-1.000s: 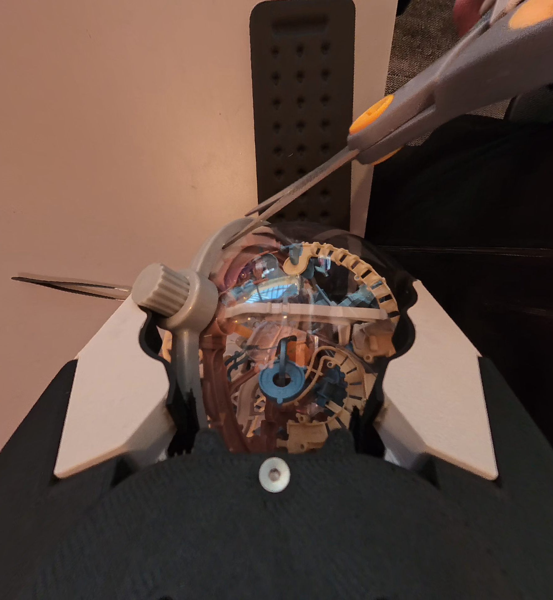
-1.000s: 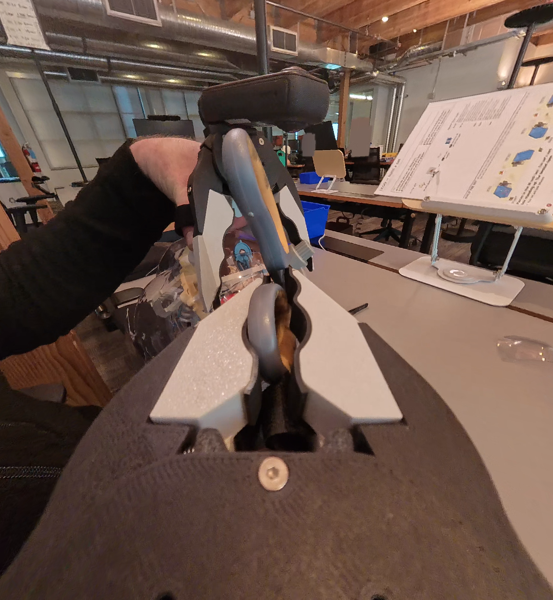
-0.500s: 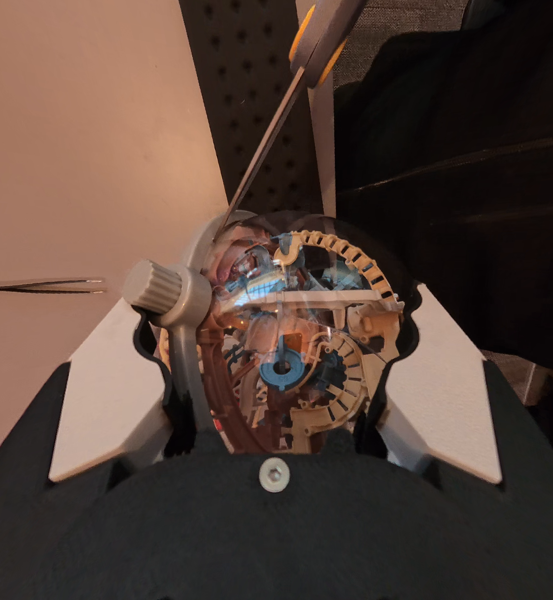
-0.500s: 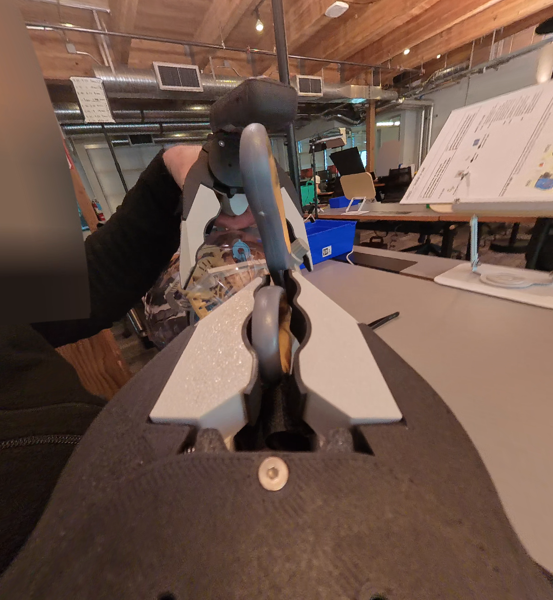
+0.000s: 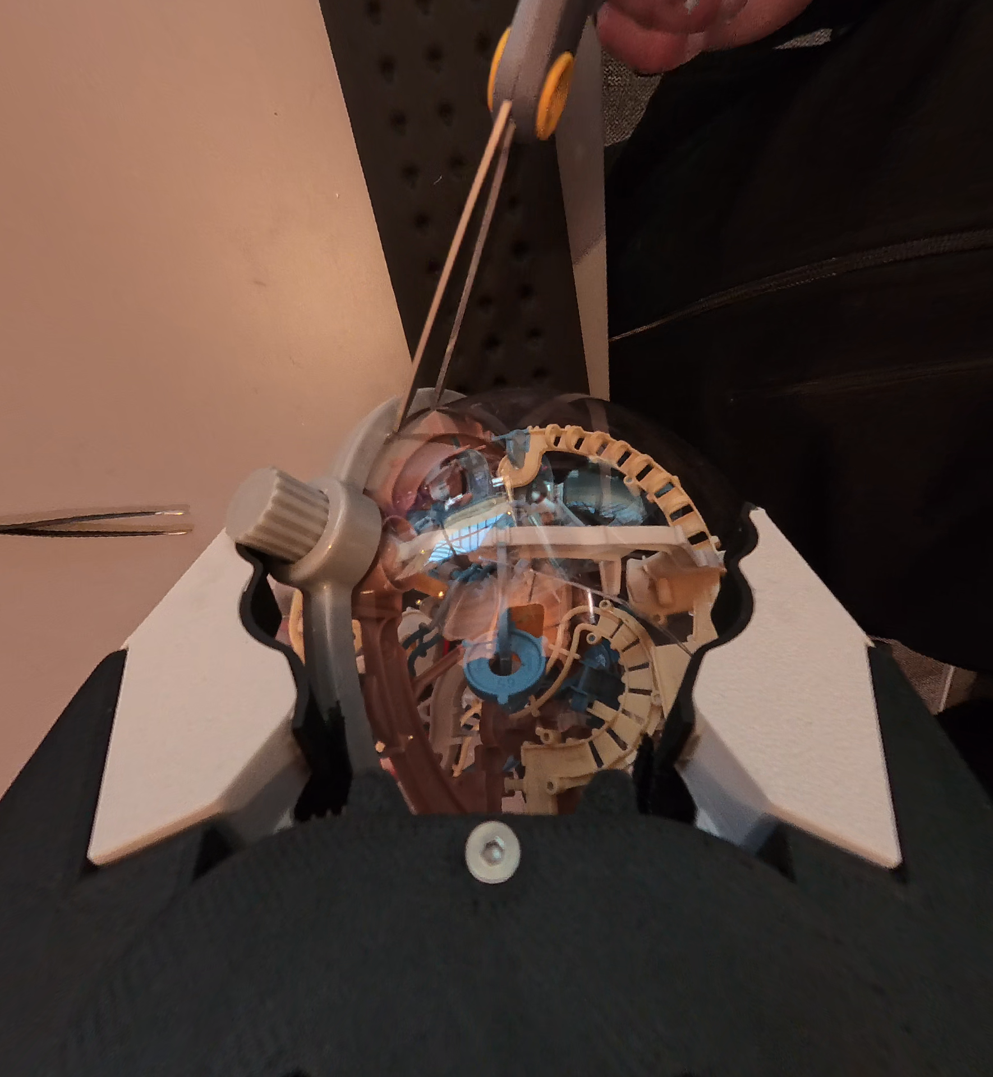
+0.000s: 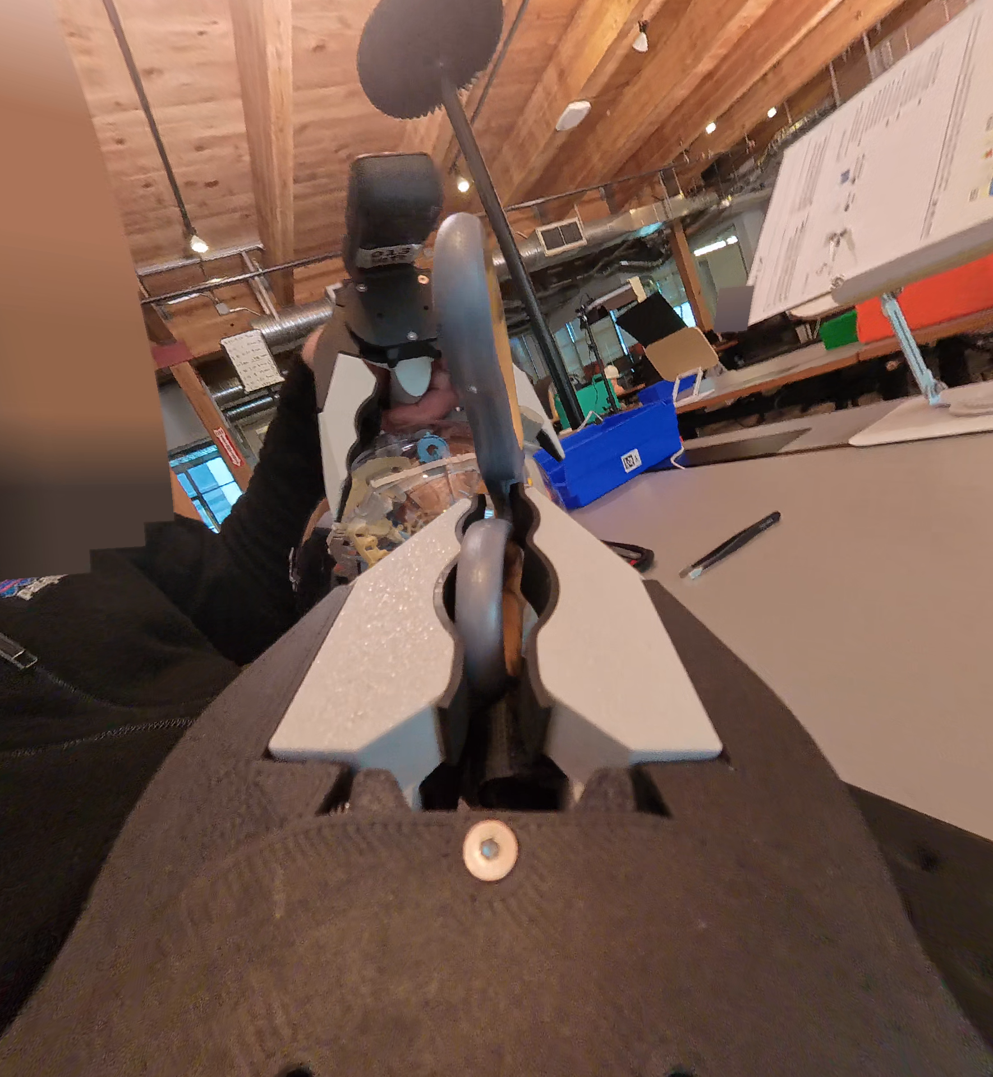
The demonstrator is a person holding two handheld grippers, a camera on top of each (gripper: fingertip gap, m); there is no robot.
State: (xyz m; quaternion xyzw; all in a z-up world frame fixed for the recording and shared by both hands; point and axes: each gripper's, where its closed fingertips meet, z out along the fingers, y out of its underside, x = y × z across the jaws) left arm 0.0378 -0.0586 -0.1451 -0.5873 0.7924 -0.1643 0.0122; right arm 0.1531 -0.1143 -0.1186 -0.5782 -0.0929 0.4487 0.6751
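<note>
My left gripper (image 5: 497, 542) is shut on a clear plastic globe (image 5: 541, 583) filled with tan, blue and brown plastic parts. The globe has a grey ring with a ribbed knob (image 5: 275, 516) on its left. My right gripper (image 6: 497, 507) is shut on the grey and orange handle of a pair of scissors (image 6: 471, 349). In the left wrist view the scissors (image 5: 459, 245) come down from above, blades nearly closed. Their tips rest on the grey ring at the top of the globe. In the right wrist view the globe (image 6: 401, 484) and left gripper (image 6: 383, 326) sit just beyond the scissors.
Metal tweezers (image 5: 103, 520) lie on the pale table (image 5: 133, 233), also in the right wrist view (image 6: 733, 545). A dark perforated strip (image 5: 442, 145) lies at the table edge. A blue bin (image 6: 611, 454) and a document stand (image 6: 902, 175) stand farther back. A person's black sleeve (image 6: 249, 524) is at the left. My hands' fingertips stand some 15 centimetres from each other.
The scissors have swung from a low slant on the right to nearly upright, tips staying on the globe's ring. The right gripper has tilted upward. The globe stays gripped.
</note>
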